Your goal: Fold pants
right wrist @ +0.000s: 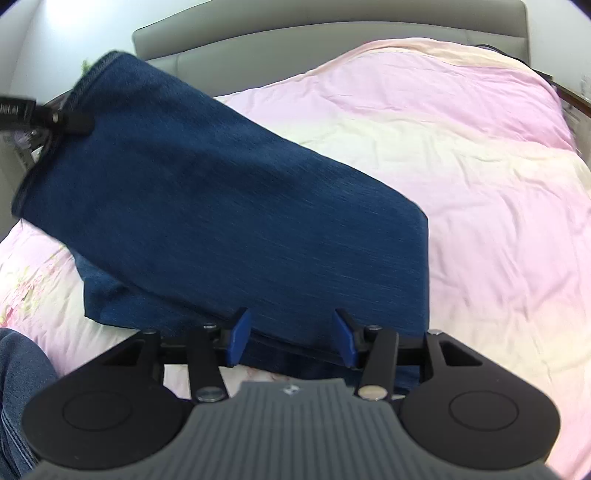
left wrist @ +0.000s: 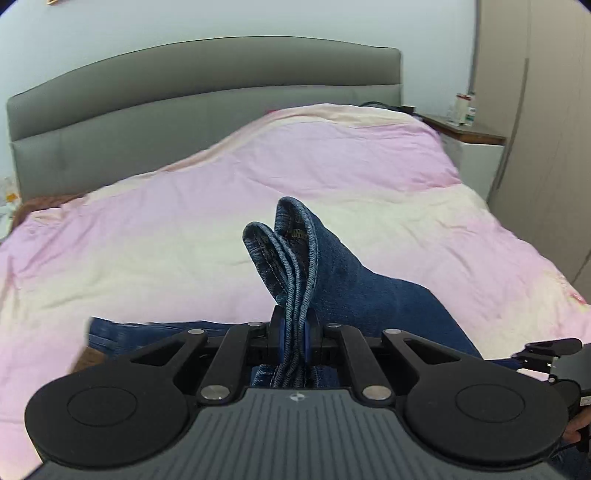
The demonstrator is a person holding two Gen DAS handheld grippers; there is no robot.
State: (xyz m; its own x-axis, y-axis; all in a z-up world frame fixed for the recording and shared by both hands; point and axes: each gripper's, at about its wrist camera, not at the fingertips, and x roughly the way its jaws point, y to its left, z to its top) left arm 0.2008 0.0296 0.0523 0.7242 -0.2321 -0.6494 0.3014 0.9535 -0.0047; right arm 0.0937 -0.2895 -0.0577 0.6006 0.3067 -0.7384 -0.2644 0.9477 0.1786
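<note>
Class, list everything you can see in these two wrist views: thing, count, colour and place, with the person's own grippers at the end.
Pants: one pair, dark blue denim, lifted above the bed, hem end clamped.
Bedcover: one, pink and cream, spread over the bed.
Headboard: one, grey, at the bed's far end.
Bedside table: one, white with a brown top, right of the bed, small items on it too blurred to name.
Wardrobe: one, beige, far right.
Wall: pale blue, behind the headboard.
Left gripper: one, black with blue pads, shut on the stacked pant hems.
Right gripper: one, black with blue pads, open, denim between its fingers.
</note>
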